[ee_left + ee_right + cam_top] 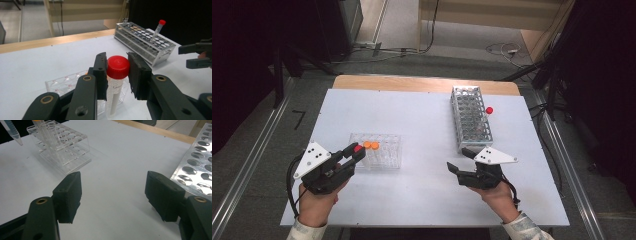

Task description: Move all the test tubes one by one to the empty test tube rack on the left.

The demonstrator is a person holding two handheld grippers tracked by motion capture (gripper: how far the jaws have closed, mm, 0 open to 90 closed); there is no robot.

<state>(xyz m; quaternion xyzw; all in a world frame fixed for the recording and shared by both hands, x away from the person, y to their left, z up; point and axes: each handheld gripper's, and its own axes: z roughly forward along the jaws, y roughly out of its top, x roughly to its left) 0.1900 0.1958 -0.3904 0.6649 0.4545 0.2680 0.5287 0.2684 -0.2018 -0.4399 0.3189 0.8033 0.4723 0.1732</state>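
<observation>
The left tool [117, 72] is clamped on a red-capped centrifuge tube [115, 85], its 2 flat black pads pressing the sides just under the ribbed, round screw cap. The tube is a clear plastic cylinder with a white label band and faint printing, held upright. In the high view the left tool [357, 152] holds it at the left end of a clear acrylic rack [384, 152], and the red cap sits close to 2 orange-capped tubes [371, 145] standing in that rack. The rack is a glossy, transparent rectangular block with rows of round wells, resting on the matte white bench [422, 195], which has a pale wooden edge along its far side.

The right tool [113, 195] has its jaws wide apart with nothing between them; the pads are blocky, dull black and slightly rough. It hovers over bare bench, with the acrylic rack [65, 147] ahead to its left. In the high view the right tool [462, 162] sits just in front of the near end of a metal rack [469, 117].

That metal rack is long, narrow and silvery, with a perforated top plate of round holes over open wire-like sides. A slim red-capped tube [157, 31] with a tapered tip stands tilted in one of its far holes.
</observation>
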